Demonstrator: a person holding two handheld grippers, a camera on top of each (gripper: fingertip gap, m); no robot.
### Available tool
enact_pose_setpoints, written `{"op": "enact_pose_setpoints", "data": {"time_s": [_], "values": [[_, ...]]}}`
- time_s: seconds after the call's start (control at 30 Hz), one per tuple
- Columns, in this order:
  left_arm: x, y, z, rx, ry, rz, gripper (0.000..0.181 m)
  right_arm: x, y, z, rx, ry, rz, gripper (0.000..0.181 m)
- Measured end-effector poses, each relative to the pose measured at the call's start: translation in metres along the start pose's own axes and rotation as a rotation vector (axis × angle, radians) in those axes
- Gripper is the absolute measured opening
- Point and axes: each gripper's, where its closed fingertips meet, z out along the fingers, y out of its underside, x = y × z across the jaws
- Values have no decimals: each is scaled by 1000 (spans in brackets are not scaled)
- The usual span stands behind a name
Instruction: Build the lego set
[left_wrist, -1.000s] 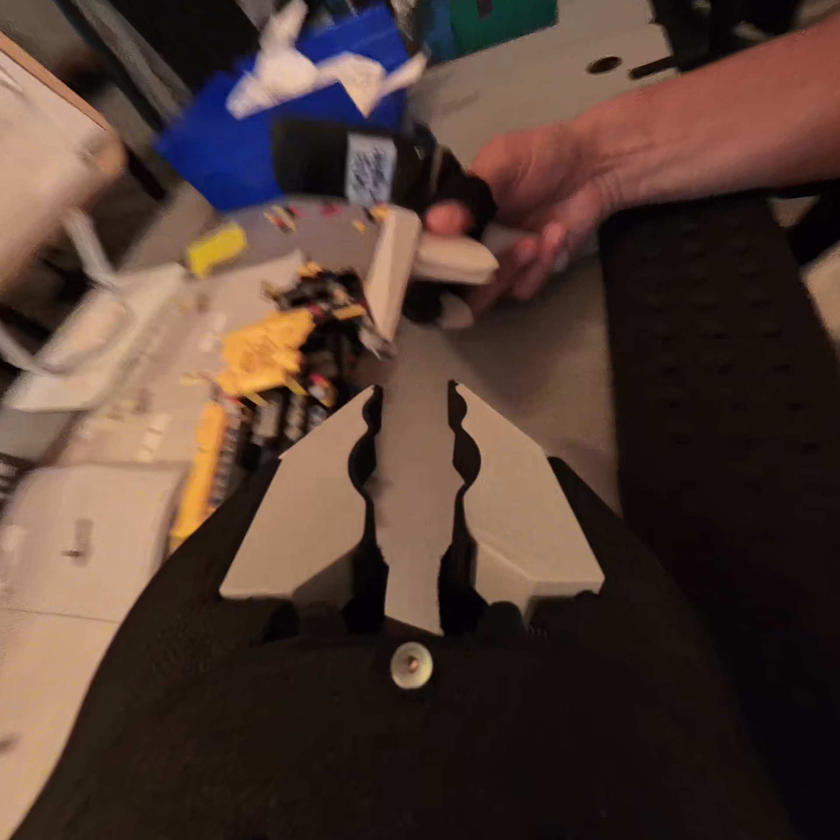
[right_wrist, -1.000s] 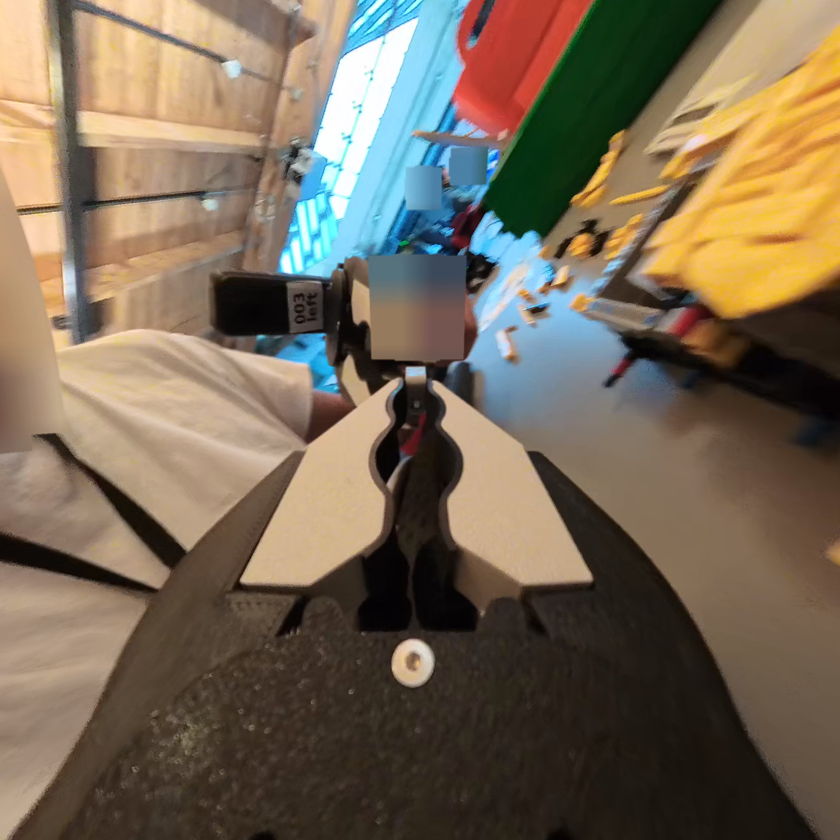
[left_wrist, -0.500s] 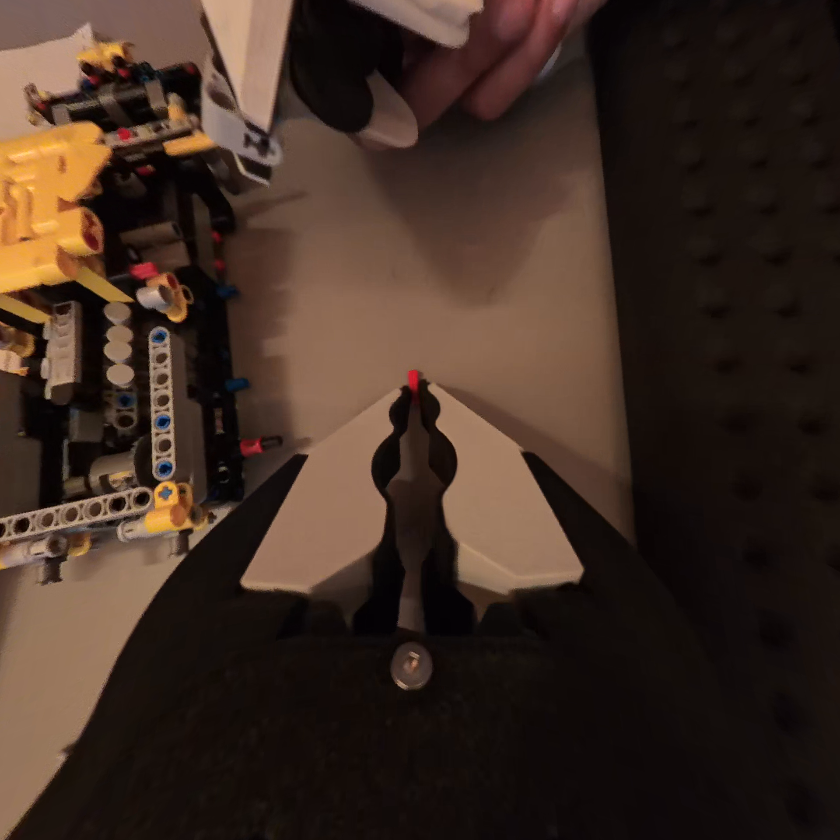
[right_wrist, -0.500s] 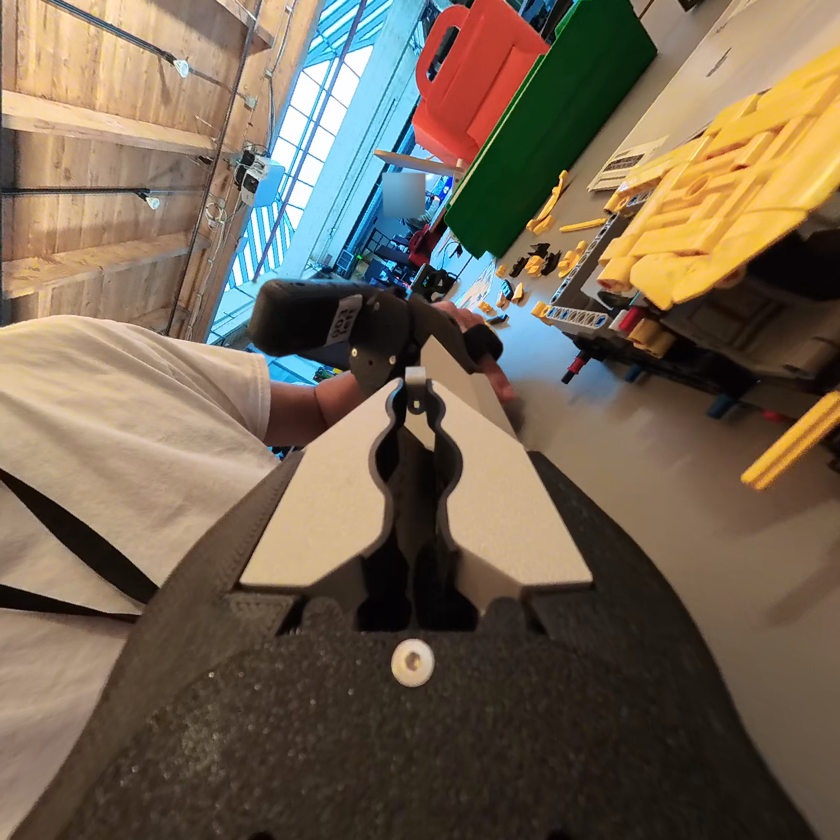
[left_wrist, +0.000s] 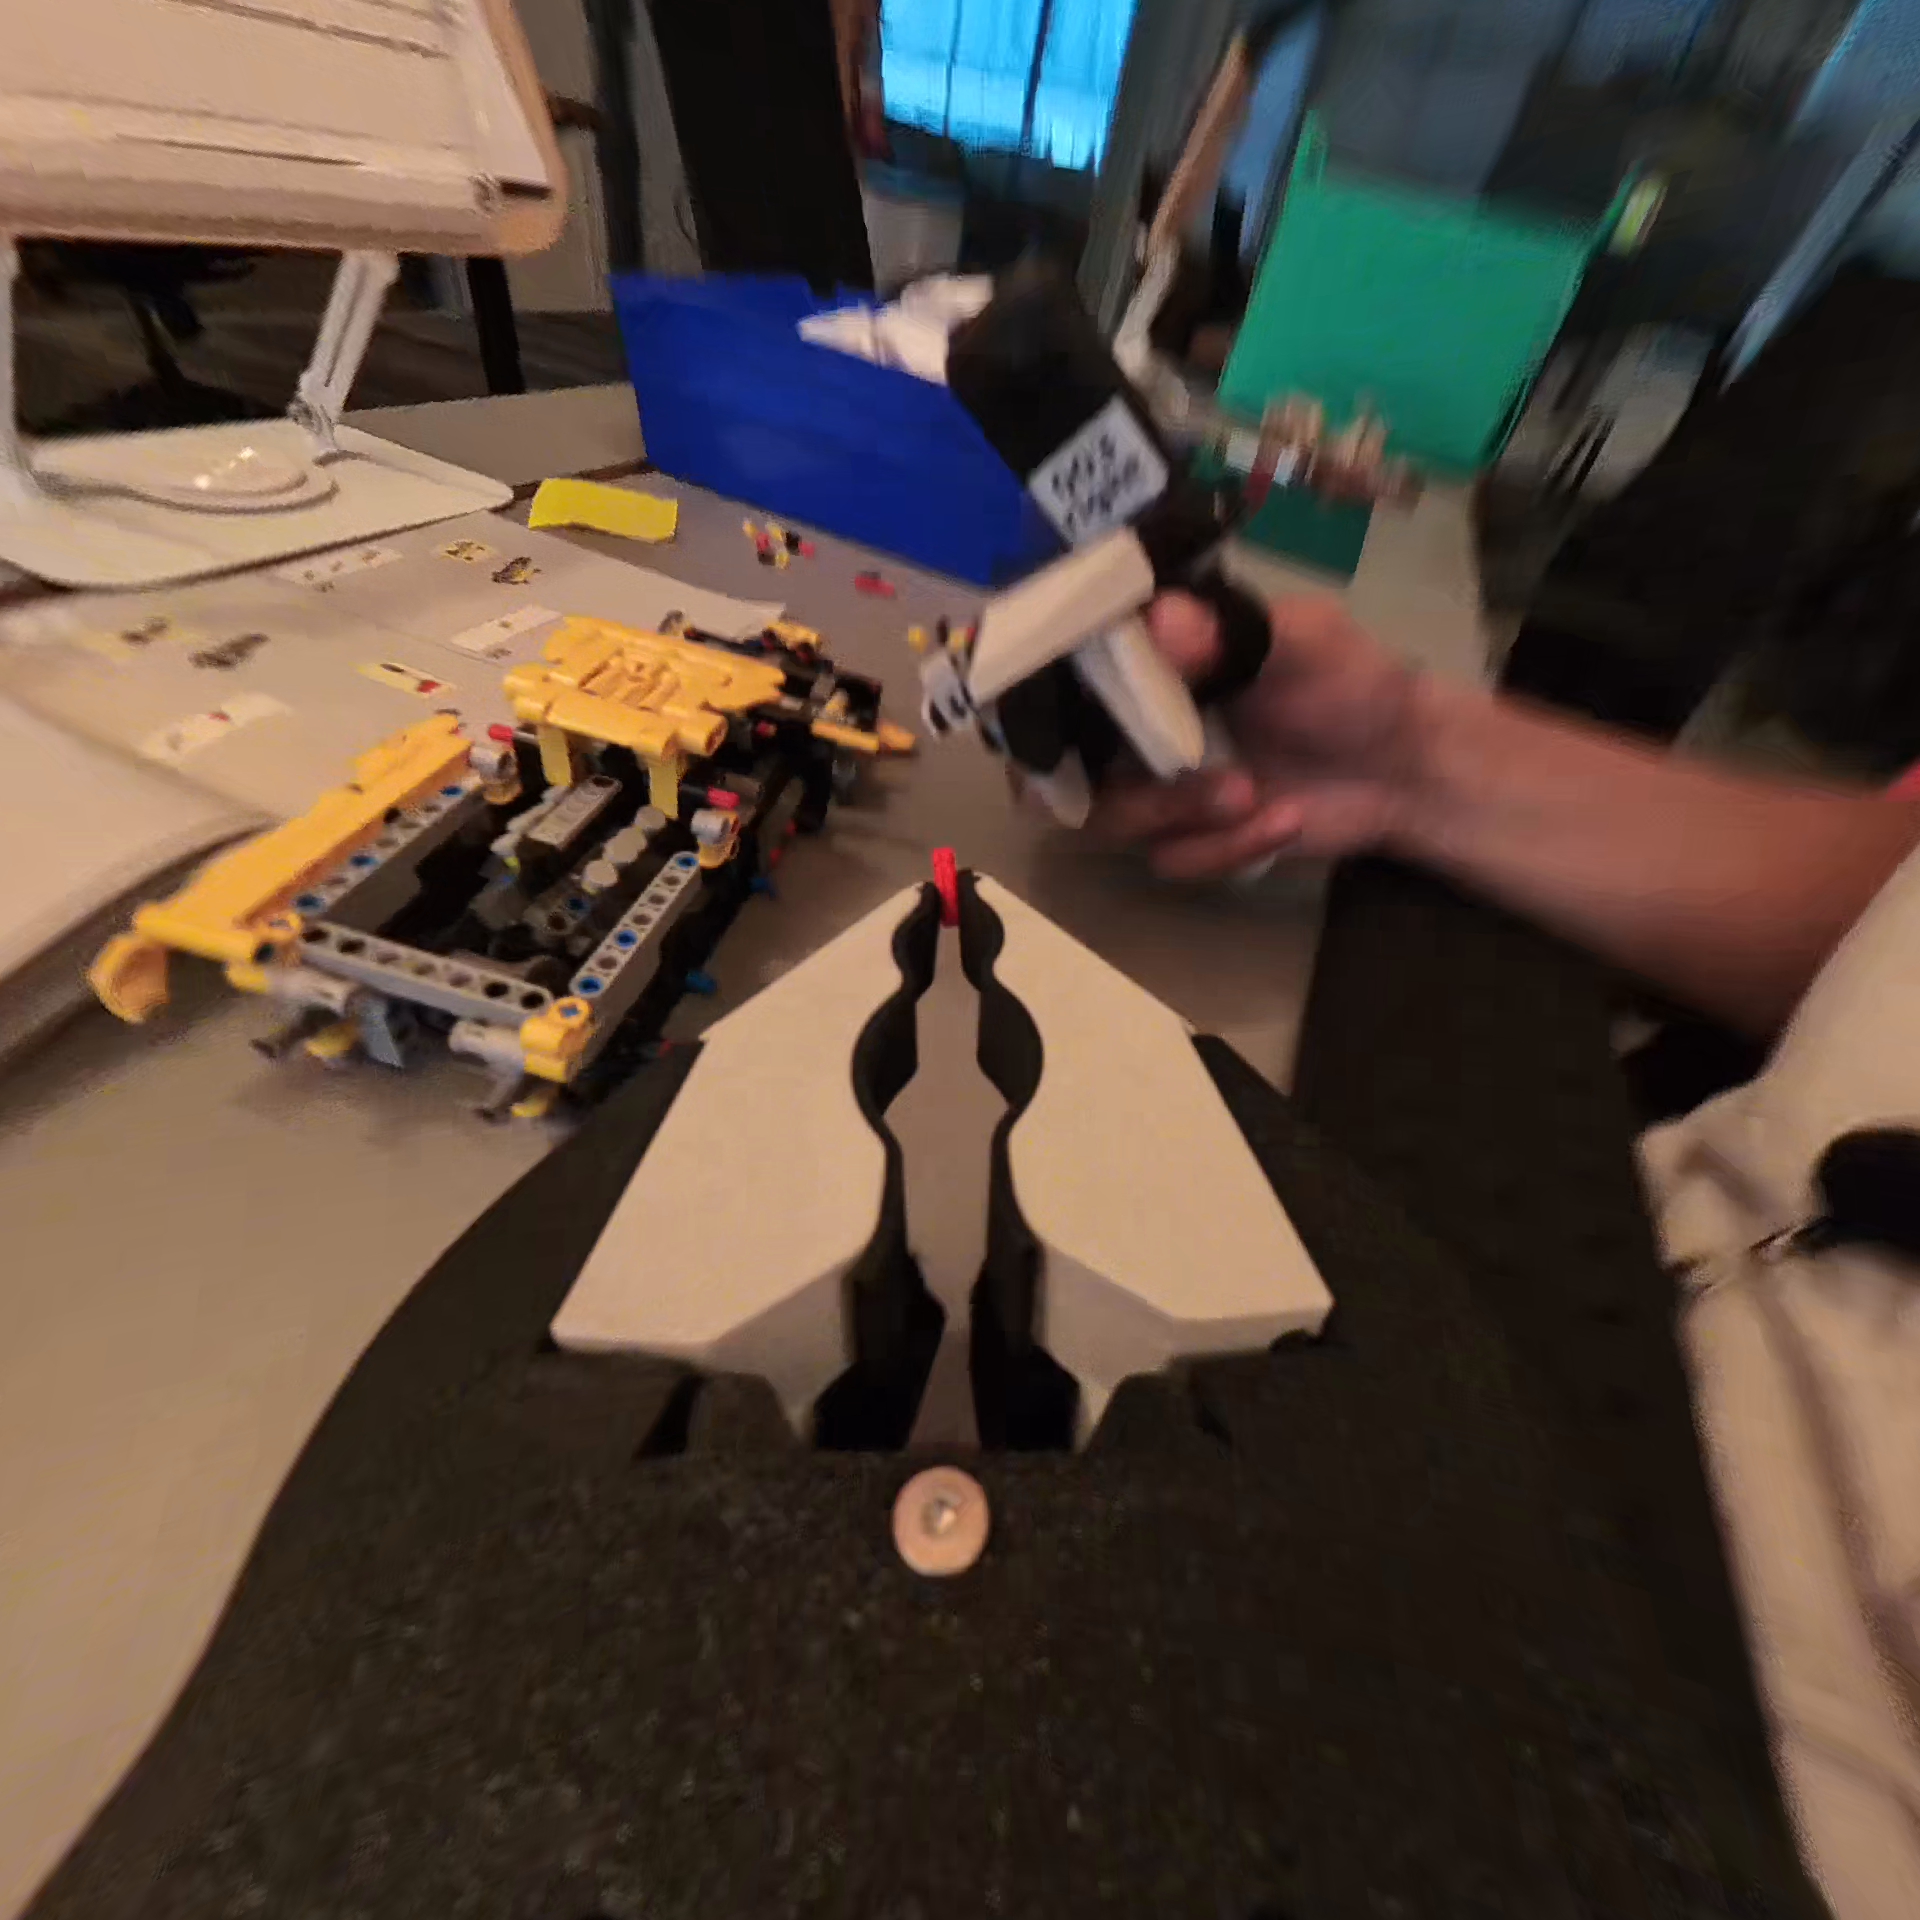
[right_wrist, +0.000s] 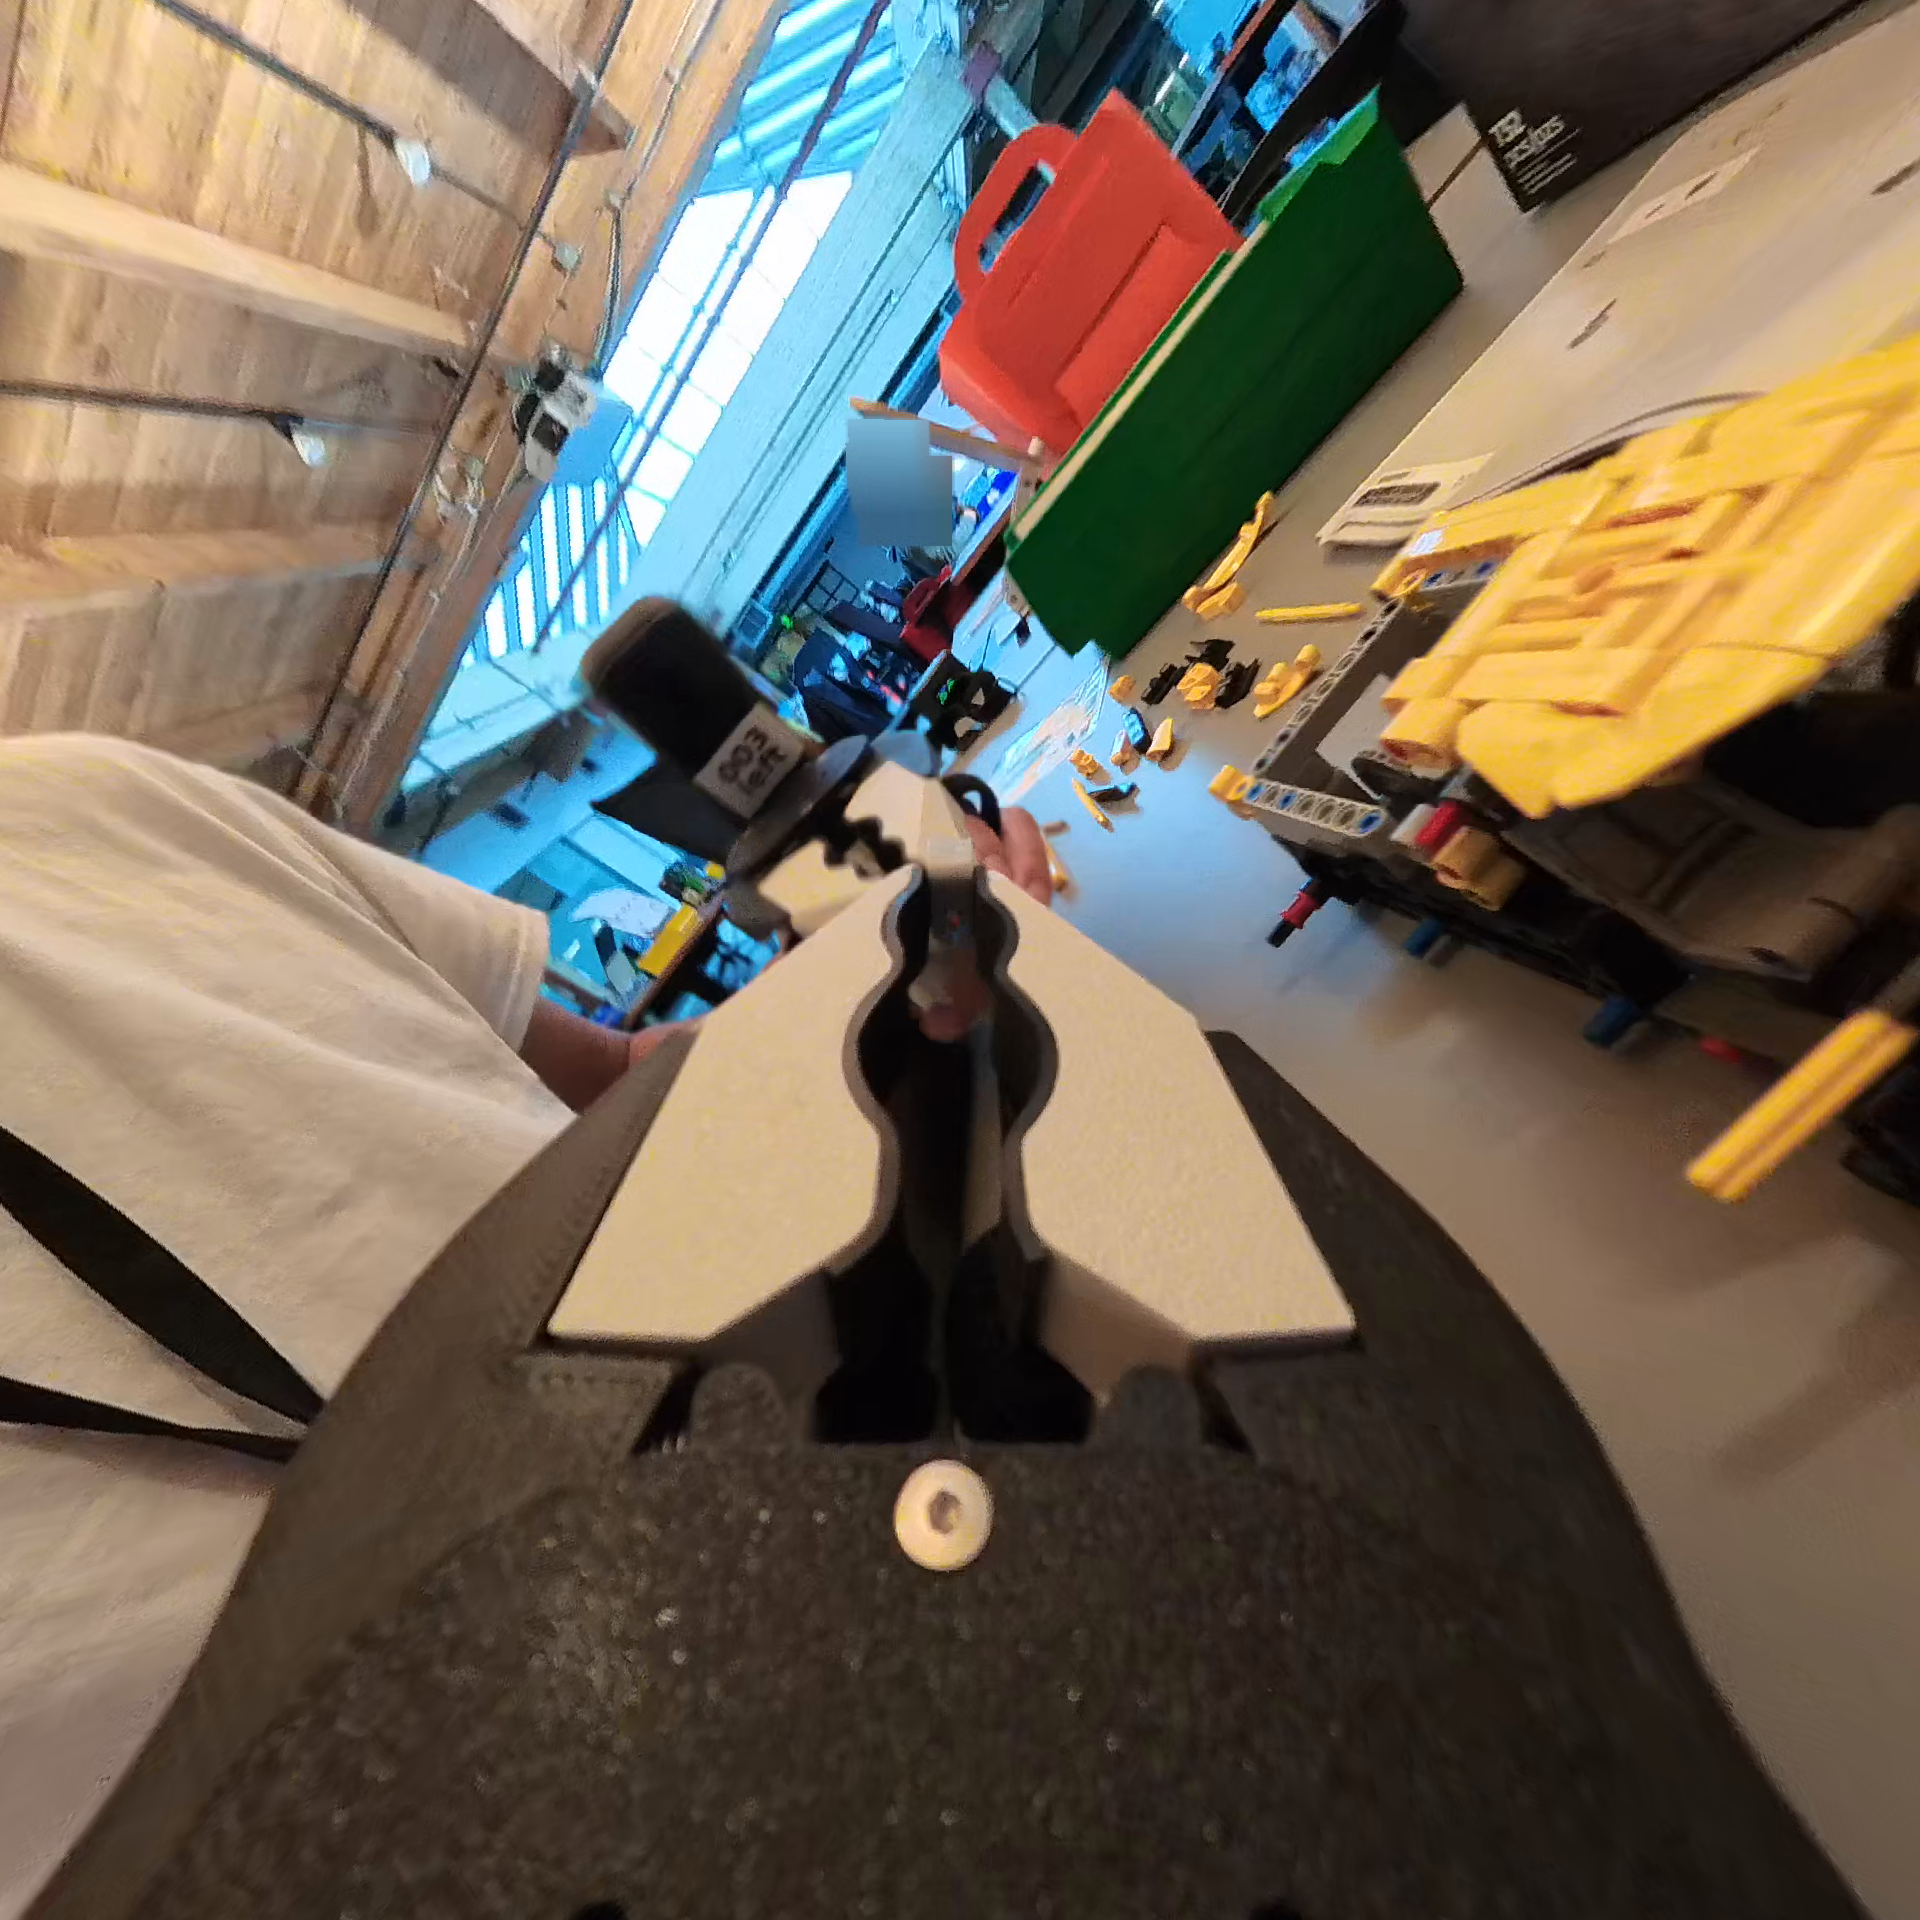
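A half-built yellow and black lego model (left_wrist: 540, 831) lies on the grey table, left of my left gripper (left_wrist: 943, 896). The left gripper is shut on a small red pin (left_wrist: 943, 883) that sticks out of its tips, held above the table. My right gripper (left_wrist: 951, 691), held in a hand, hovers over the model's right end. In the right wrist view the right gripper (right_wrist: 948, 883) is shut on a small grey piece (right_wrist: 948, 854). It points toward the left gripper (right_wrist: 831, 800), with the model (right_wrist: 1558, 727) at the right.
A blue bin (left_wrist: 810, 436) and a green box (left_wrist: 1392, 312) stand behind the model. Instruction sheets (left_wrist: 312, 644) and a white stand base (left_wrist: 208, 488) lie at the left. A black mat (left_wrist: 1455, 1091) lies at the right. Loose yellow and black pieces (right_wrist: 1216, 675) lie near a green box (right_wrist: 1226, 416). About 4 cm separates my left fingertips from my right.
The left gripper was open and empty, then shut on the red pin at the table and has now lifted it. The right gripper stays shut on the grey piece.
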Motion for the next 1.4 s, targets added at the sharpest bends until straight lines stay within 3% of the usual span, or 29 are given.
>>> {"op": "enact_pose_setpoints", "data": {"time_s": [0.07, 0.13, 0.23, 0.3, 0.4, 0.7, 1.4], "values": [[0, -10, -8, 70, 34, -119, 3, 1, 3, 4, -47, 17, -66, 6], [1, -11, -13, 84, 69, -139, 3, -9, 3, 9, -113, -60, -101, 6], [10, 3, -7, 8, 122, -113, 3, -7, 16, 10, -299, -105, -240, 6], [15, 14, 0, -59, 138, -82, 3, -12, 18, 9, -341, -173, -227, 6], [19, 17, 3, -77, 151, -64, 3, -5, 39, 7, -445, -147, -285, 6], [31, 19, 5, -98, 226, -59, 2, -5, 57, 11, -489, -149, -333, 7], [37, 21, 5, -113, 248, -32, 2, -8, 60, 9, -503, -181, -324, 6]]}}
